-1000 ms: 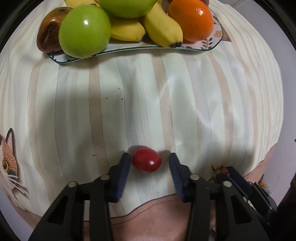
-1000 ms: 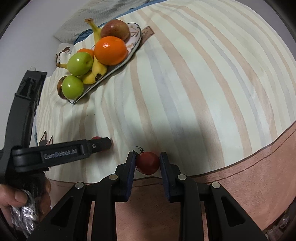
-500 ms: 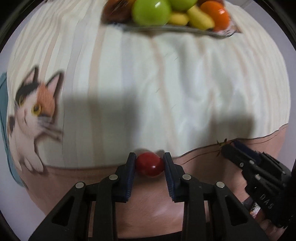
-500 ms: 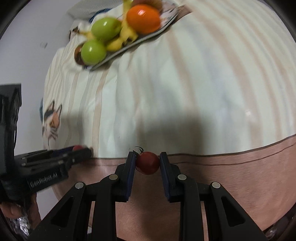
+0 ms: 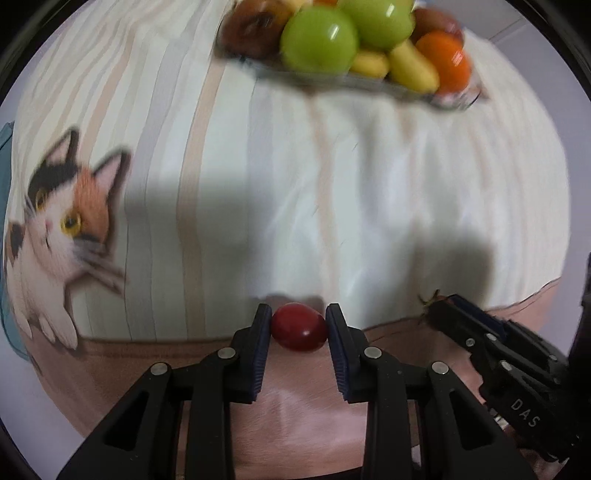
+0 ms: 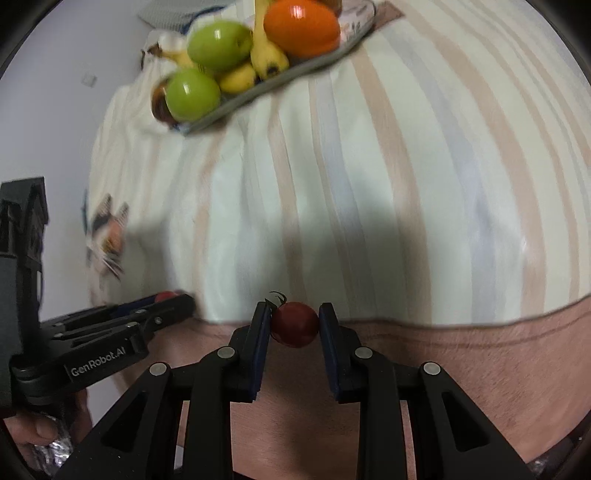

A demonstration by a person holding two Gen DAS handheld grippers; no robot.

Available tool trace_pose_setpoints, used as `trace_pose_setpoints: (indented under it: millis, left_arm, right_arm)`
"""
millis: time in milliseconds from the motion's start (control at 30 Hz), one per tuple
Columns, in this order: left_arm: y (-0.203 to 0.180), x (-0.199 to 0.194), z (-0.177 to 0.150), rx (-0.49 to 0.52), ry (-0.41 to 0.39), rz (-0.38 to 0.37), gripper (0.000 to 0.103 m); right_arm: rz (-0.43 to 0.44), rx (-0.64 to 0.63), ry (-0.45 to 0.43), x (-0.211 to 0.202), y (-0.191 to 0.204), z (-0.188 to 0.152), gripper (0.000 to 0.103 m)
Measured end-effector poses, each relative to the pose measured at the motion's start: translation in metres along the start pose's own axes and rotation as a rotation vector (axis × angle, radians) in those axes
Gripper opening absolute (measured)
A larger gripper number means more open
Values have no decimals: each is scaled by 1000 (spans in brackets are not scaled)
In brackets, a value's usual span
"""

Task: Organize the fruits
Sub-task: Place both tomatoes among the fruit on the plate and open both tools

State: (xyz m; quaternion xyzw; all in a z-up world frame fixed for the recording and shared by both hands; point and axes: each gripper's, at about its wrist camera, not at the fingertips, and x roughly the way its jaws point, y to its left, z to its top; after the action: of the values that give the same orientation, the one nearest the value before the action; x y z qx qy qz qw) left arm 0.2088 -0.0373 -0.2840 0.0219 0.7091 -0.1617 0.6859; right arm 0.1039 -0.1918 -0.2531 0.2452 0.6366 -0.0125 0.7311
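this is looking like a home, likely a dining spot: a striped tablecloth [image 6: 369, 184] with a cartoon cat print [image 5: 62, 221] is covering the table, and a patterned plate [image 6: 354, 29] is sitting on it, piled with green apples [image 5: 319, 38], bananas [image 6: 266, 55] and an orange [image 6: 301, 31]. a plain pale wall [image 6: 74, 55] is showing behind.

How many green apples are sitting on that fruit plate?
2. One green apple sits at the plate's near-left end beside a dark brown fruit; the other green apple lies behind it, against the bananas. The pile could hide more.
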Motion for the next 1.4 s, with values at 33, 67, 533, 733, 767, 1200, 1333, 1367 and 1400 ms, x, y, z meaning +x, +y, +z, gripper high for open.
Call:
trace_pose_setpoints:
  millis: [33, 67, 533, 733, 767, 1200, 1333, 1367, 1400]
  left_arm:
    - [-3, -7, 5, 0, -12, -14, 27]
    - [-7, -17, 14, 4, -31, -34, 27]
    - [-16, -81, 148, -9, -114, -133, 27]
    - [-4, -67, 193, -52, -35, -162, 27]
    - [-3, -62, 201, -49, -23, -159, 27]
    - [3, -45, 234, -13, -8, -128, 27]
    - [3, -36, 238, -9, 9, -125, 28]
    - [2, -33, 238, -4, 16, -122, 28]
    - [1, -31, 237, 2, 23, -117, 28]
  right_arm:
    - [16, 6, -15, -6, 1, 6, 29]
    - [31, 10, -31, -13, 1, 14, 29]
    - [252, 49, -212, -80, 27, 158, 29]
    - [269, 47, -159, -59, 38, 205, 29]
    - [268, 52, -147, -53, 39, 211, 29]
    - [148, 172, -207, -59, -29, 217, 29]
    - [134, 173, -190, -48, -34, 200, 29]
    - [137, 170, -186, -45, -33, 194, 29]
    - [142, 166, -183, -41, -30, 187, 29]
